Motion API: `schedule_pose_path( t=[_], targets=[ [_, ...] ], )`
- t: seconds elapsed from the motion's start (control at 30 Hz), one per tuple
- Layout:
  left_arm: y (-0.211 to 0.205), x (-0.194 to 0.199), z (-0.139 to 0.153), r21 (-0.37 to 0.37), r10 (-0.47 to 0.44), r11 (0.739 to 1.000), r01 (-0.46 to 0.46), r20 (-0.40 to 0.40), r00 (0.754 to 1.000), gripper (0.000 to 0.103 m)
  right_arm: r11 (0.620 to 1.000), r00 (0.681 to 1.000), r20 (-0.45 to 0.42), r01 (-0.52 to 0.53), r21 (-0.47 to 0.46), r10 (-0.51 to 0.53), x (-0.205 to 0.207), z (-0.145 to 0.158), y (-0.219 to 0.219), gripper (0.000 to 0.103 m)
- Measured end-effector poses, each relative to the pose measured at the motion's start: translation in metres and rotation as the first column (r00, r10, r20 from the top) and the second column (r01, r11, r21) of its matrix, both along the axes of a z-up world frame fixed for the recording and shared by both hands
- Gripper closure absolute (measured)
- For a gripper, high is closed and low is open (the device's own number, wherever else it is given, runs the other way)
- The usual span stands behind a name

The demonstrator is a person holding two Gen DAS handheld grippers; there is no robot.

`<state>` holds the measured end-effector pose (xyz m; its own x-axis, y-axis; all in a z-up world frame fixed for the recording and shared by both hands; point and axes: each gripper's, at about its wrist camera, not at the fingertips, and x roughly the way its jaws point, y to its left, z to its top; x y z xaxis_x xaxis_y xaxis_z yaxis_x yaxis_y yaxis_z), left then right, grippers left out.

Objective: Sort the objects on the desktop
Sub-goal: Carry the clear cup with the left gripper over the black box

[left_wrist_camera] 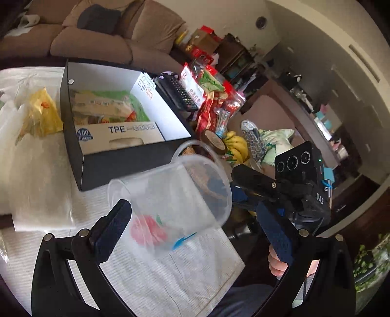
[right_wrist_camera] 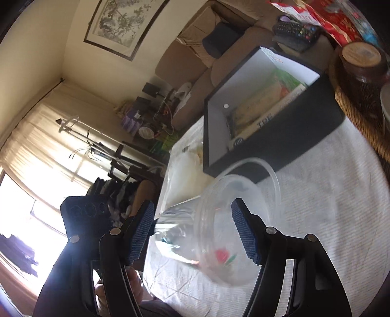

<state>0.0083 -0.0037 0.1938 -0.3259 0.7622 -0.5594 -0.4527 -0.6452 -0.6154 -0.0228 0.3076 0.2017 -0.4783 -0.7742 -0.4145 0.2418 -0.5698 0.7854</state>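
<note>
Looking from the left gripper (left_wrist_camera: 195, 234), you see a banana bunch (left_wrist_camera: 235, 143), snack bags (left_wrist_camera: 209, 92) and a remote (left_wrist_camera: 178, 92) behind the black box (left_wrist_camera: 121, 163). Only the right gripper (right_wrist_camera: 197, 231) view shows the window (right_wrist_camera: 36, 175) and a wall picture (right_wrist_camera: 119, 22). The clear plastic pitcher (left_wrist_camera: 175, 195) lies tipped on the white cloth (left_wrist_camera: 182, 273), just in front of the box. Both grippers are spread wide around it; I cannot tell if any pad touches. A carton (left_wrist_camera: 117, 134) inside the box reads "TPE" and "100".
</note>
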Motion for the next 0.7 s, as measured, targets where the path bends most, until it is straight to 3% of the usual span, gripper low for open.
schedule_pose_path(
  t=[0.2, 0.37, 0.53, 0.7],
  targets=[
    [0.022, -0.074, 0.037, -0.055, 0.019, 0.998, -0.022, -0.047, 0.999, 0.000, 0.998, 0.996, -0.089, 0.016, 0.053, -0.011, -0.069, 0.051, -0.005, 0.033],
    [0.022, -0.142, 0.040, -0.009, 0.058, 0.998, -0.058, 0.022, 0.998, 0.000, 0.999, 0.996, -0.091, 0.016, 0.029, -0.013, -0.137, 0.070, -0.004, 0.033],
    [0.020, -0.201, 0.019, -0.001, 0.101, 0.995, -0.101, 0.075, 0.992, 0.000, 0.998, 0.999, -0.053, 0.002, 0.058, 0.001, -0.203, 0.059, -0.011, 0.033],
    [0.021, -0.265, -0.021, -0.006, 0.165, 0.986, -0.166, 0.169, 0.972, 0.000, 0.997, 1.000, 0.016, 0.001, 0.078, -0.002, -0.268, 0.023, -0.016, 0.033]
  ],
)
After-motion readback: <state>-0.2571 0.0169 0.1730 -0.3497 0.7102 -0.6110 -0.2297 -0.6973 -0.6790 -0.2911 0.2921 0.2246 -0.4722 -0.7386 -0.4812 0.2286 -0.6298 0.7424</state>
